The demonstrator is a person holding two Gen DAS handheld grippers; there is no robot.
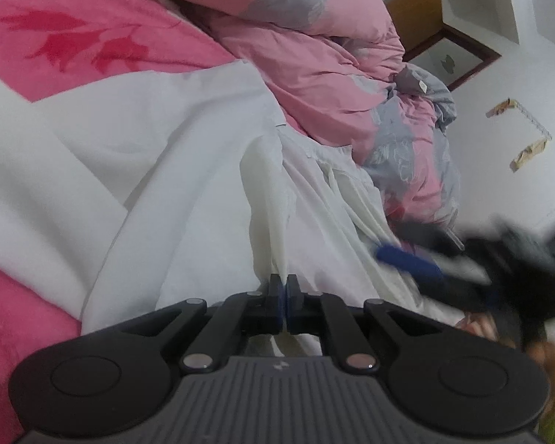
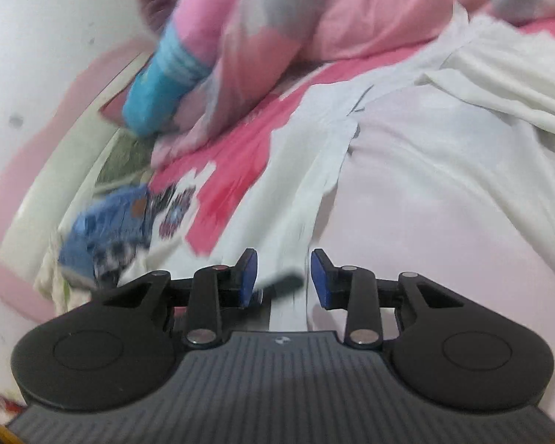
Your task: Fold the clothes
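A white garment [image 1: 188, 170] lies spread over the bed, with a cream-white fold [image 1: 266, 199] bunched along its middle. My left gripper [image 1: 285, 288] is shut on that fold, and the cloth rises straight out from between its blue pads. At the right of the left wrist view, my right gripper [image 1: 407, 259] is a dark blur over the garment's edge. In the right wrist view, my right gripper [image 2: 284, 277] stands open just above the white garment [image 2: 407, 192]. Nothing is pinched between its pads, and the picture is smeared.
A pink and grey duvet [image 1: 333, 55] is heaped behind the garment. A pink flowered blanket [image 1: 74, 37] covers the bed. A framed picture [image 1: 451, 59] hangs on the white wall. A light-blue item [image 2: 162, 85] and denim clothing [image 2: 107, 222] lie by the bed's pink edge [image 2: 14, 199].
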